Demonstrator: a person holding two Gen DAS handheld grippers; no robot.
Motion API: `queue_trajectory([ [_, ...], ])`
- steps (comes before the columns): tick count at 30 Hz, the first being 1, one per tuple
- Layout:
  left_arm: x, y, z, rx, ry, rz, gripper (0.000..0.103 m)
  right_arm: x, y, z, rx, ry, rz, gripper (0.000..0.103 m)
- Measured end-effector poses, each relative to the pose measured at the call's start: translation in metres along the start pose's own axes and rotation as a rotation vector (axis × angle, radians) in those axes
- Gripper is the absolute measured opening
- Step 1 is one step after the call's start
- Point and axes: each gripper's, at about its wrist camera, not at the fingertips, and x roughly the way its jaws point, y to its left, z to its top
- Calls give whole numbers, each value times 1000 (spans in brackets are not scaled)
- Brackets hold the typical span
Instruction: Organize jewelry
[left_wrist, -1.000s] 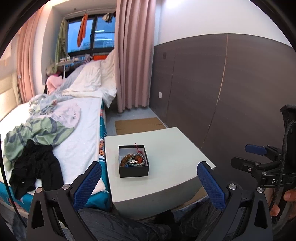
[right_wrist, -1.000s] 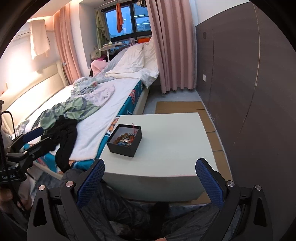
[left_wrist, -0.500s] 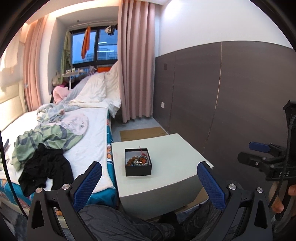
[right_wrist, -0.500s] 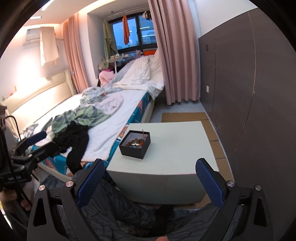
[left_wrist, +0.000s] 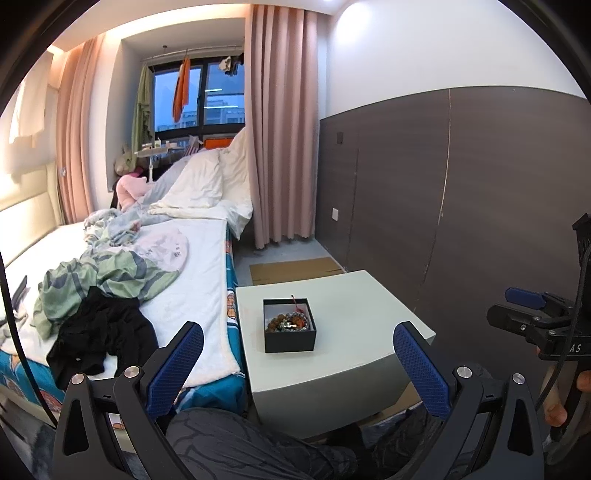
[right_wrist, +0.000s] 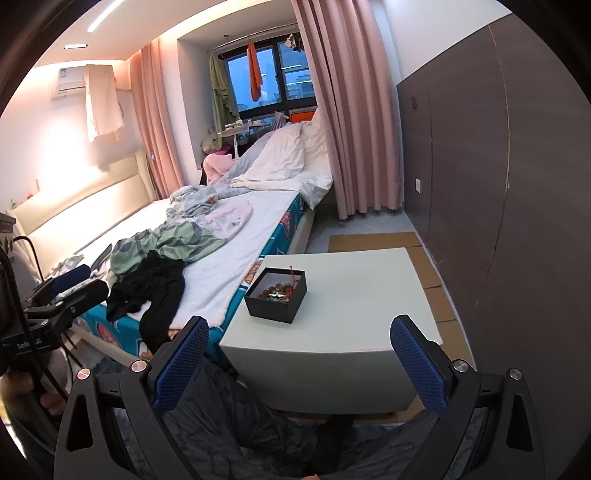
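A small black box (left_wrist: 289, 333) (right_wrist: 276, 297) stands on a white low table (left_wrist: 354, 306) (right_wrist: 365, 295). Inside lies a heap of bead bracelets (left_wrist: 289, 322) (right_wrist: 276, 290) with a red cord sticking up. My left gripper (left_wrist: 297, 363) hangs open well short of the table, nothing between its blue-padded fingers. My right gripper (right_wrist: 299, 358) is open too and holds nothing, equally far back. In the left wrist view the right gripper (left_wrist: 532, 314) shows at the right edge; in the right wrist view the left gripper (right_wrist: 66, 291) shows at the left.
A bed (left_wrist: 199, 273) with crumpled clothes runs along the table's left side. A dark panelled wall (left_wrist: 443, 203) stands on the right. Cardboard sheets (right_wrist: 373, 242) lie on the floor beyond the table. The person's dark-trousered knees (left_wrist: 236, 443) are just below both grippers.
Both grippers have pulled back and tilted upward, so the table and box look smaller and lower in view and more ceiling shows. Both stay open.
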Motion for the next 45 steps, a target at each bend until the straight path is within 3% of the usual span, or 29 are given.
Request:
queue_trajectory([
  [45, -6, -3, -4, 18, 13, -19, 102, 0, 9, -4, 8, 9, -20, 99],
])
